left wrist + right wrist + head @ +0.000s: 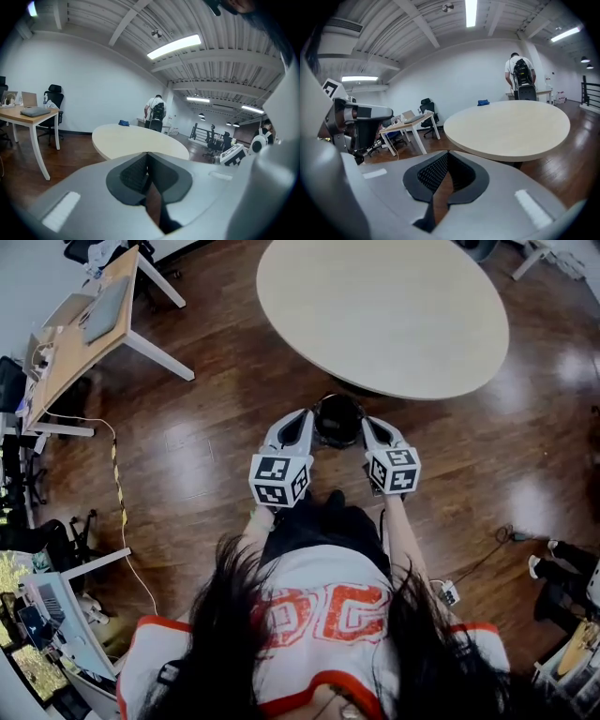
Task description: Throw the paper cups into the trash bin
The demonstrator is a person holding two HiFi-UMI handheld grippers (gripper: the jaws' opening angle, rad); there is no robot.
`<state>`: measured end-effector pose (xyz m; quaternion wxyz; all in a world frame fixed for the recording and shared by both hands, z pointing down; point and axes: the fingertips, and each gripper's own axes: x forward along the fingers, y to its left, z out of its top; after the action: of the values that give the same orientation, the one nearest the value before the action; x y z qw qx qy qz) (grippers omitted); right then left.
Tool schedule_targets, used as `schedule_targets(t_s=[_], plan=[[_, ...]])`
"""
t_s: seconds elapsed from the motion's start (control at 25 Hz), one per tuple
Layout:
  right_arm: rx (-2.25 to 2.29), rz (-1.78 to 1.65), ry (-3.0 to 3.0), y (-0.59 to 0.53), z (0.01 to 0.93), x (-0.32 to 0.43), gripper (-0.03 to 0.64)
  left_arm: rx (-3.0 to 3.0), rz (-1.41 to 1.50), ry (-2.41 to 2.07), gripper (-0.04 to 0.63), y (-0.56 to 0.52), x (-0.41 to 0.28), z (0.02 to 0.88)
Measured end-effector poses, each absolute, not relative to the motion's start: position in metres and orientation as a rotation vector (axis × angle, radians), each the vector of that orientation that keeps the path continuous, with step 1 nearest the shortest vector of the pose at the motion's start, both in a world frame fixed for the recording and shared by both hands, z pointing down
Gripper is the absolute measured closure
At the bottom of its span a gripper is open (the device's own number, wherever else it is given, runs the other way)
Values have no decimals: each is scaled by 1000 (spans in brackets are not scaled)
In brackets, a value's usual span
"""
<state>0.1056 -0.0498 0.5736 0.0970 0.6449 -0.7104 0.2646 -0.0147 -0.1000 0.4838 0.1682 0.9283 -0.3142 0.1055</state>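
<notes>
In the head view my left gripper [302, 423] and right gripper [373, 427] hang side by side just short of the round table [384, 310]. Between them, at the table's near edge, sits a dark round thing [337, 420] that may be the trash bin, though I cannot see inside it, and no paper cups show on or around the table. The left gripper view shows jaws pressed together on nothing with a bare table ahead, and the right gripper view shows the same, so I judge the cups are either all binned or none fetched yet.
</notes>
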Motion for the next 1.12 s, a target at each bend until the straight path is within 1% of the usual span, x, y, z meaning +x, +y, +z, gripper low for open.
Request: schedule_targets(t_s=[0.36, 0.68, 1.12], plan=[[1985, 759, -2087, -30, 546, 83, 615, 2697, 303, -805, 595, -87, -24, 478], [2024, 736, -2092, -11, 528, 66, 615, 2724, 305, -733, 595, -77, -19, 479], [2103, 672, -2097, -2, 500, 64, 615, 2730, 310, -718, 595, -73, -24, 484]])
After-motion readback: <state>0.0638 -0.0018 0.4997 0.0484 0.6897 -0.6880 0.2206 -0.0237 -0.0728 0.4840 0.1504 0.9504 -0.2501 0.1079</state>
